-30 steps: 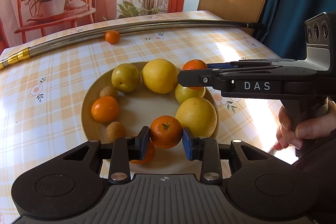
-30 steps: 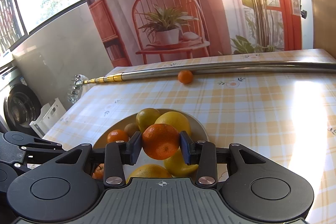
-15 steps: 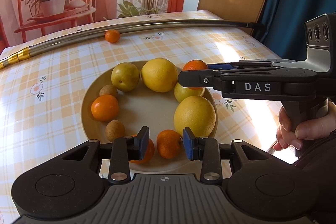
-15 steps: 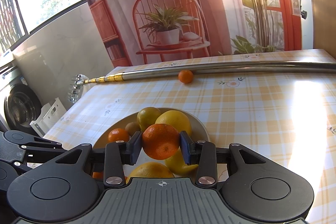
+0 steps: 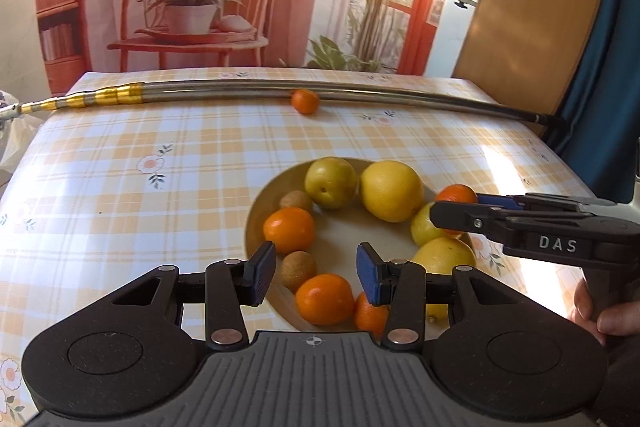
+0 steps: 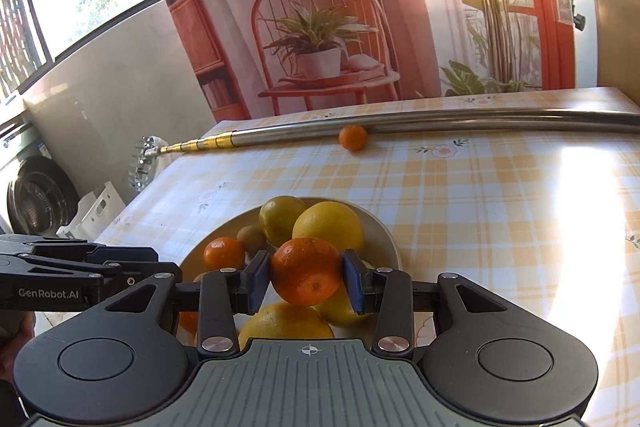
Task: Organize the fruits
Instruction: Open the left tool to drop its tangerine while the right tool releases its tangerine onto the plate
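A tan plate (image 5: 251, 227) on the checked tablecloth holds yellow citrus, a green-yellow fruit (image 5: 330, 182), two kiwis and several tangerines. My left gripper (image 5: 316, 273) is open above the plate's near left rim, with nothing between its blue pads; a tangerine (image 5: 325, 299) lies just below it. My right gripper (image 6: 306, 279) is shut on an orange (image 6: 306, 277) and holds it over the plate's (image 6: 390, 239) right side. From the left wrist view that gripper (image 5: 452, 211) reaches in from the right. One loose tangerine (image 5: 305, 101) (image 6: 353, 137) rests against a metal pole.
The long metal pole (image 5: 240, 95) (image 6: 480, 119) lies across the far side of the table. A hand (image 5: 612, 319) grips the right tool's handle. A printed backdrop stands behind the table, and a washing machine (image 6: 36, 199) is off its left end.
My left gripper let its tangerine down onto the plate, opened wider and drew back to the left. The right gripper has kept still with its orange.
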A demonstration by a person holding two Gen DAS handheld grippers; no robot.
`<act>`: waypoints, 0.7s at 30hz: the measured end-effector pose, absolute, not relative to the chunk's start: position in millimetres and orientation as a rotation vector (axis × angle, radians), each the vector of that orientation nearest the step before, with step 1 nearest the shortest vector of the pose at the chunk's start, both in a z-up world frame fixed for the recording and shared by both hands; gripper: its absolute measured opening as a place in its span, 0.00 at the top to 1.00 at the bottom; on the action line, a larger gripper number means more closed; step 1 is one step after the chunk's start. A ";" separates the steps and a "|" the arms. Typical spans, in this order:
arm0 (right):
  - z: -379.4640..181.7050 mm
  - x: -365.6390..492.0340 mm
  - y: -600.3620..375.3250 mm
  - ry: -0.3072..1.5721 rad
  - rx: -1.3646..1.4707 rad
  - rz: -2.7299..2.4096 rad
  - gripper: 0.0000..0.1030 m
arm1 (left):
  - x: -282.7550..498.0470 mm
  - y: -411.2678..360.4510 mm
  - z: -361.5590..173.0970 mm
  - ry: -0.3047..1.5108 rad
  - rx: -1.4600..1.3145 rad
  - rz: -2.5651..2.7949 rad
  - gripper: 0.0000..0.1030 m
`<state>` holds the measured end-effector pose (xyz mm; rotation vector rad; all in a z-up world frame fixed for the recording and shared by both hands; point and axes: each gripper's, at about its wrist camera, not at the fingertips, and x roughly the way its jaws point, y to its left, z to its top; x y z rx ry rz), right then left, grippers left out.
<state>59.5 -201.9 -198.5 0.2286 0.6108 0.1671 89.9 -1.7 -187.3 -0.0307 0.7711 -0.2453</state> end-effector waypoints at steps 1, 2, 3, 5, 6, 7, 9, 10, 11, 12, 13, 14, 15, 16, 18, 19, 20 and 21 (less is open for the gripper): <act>-198.7 60.0 -201.4 0.611 0.226 0.166 0.63 | 90.5 0.0 -186.4 0.768 -0.036 -0.225 0.54; -199.2 59.8 -201.2 0.612 0.223 0.166 0.63 | 90.8 1.3 -186.0 0.765 -0.039 -0.209 0.54; -199.4 60.0 -201.0 0.613 0.223 0.165 0.62 | 91.3 2.8 -185.1 0.762 -0.044 -0.188 0.54; -199.4 60.1 -201.5 0.613 0.225 0.163 0.62 | 91.0 5.8 -183.8 0.759 -0.052 -0.161 0.53; -199.6 59.9 -201.5 0.613 0.226 0.161 0.62 | 90.9 7.0 -183.3 0.758 -0.056 -0.152 0.52; -199.7 60.2 -201.6 0.614 0.226 0.160 0.62 | 90.4 8.5 -183.0 0.757 -0.060 -0.149 0.52; -199.8 59.6 -202.1 0.614 0.227 0.159 0.62 | 89.0 9.5 -181.9 0.753 -0.063 -0.148 0.52; -199.8 59.8 -202.2 0.614 0.226 0.158 0.62 | 88.7 9.1 -181.5 0.752 -0.061 -0.147 0.51; -199.8 59.8 -202.1 0.614 0.226 0.159 0.62 | 88.1 8.7 -181.7 0.751 -0.059 -0.148 0.51; -199.8 59.8 -202.0 0.614 0.226 0.158 0.62 | 87.9 8.4 -181.7 0.751 -0.057 -0.148 0.50; -199.9 60.1 -202.2 0.615 0.225 0.155 0.62 | 87.5 8.7 -182.0 0.751 -0.057 -0.147 0.50; -200.1 59.3 -203.1 0.614 0.226 0.151 0.60 | 87.3 8.8 -182.2 0.751 -0.056 -0.147 0.49; -200.2 59.3 -203.6 0.614 0.226 0.147 0.59 | 87.3 8.7 -182.1 0.750 -0.057 -0.148 0.48; -200.2 59.2 -204.0 0.613 0.225 0.142 0.55 | 87.4 8.6 -182.1 0.750 -0.057 -0.147 0.47; -200.8 59.1 -205.1 0.614 0.224 0.135 0.49 | 87.4 8.6 -181.9 0.750 -0.057 -0.147 0.46; -201.2 59.2 -205.5 0.615 0.223 0.132 0.49 | 87.4 8.6 -182.0 0.751 -0.057 -0.148 0.46; -201.8 59.7 -205.6 0.619 0.224 0.129 0.49 | 87.4 8.6 -182.1 0.751 -0.056 -0.148 0.46; -202.3 60.0 -206.3 0.622 0.226 0.125 0.49 | 87.4 8.5 -182.0 0.752 -0.056 -0.148 0.46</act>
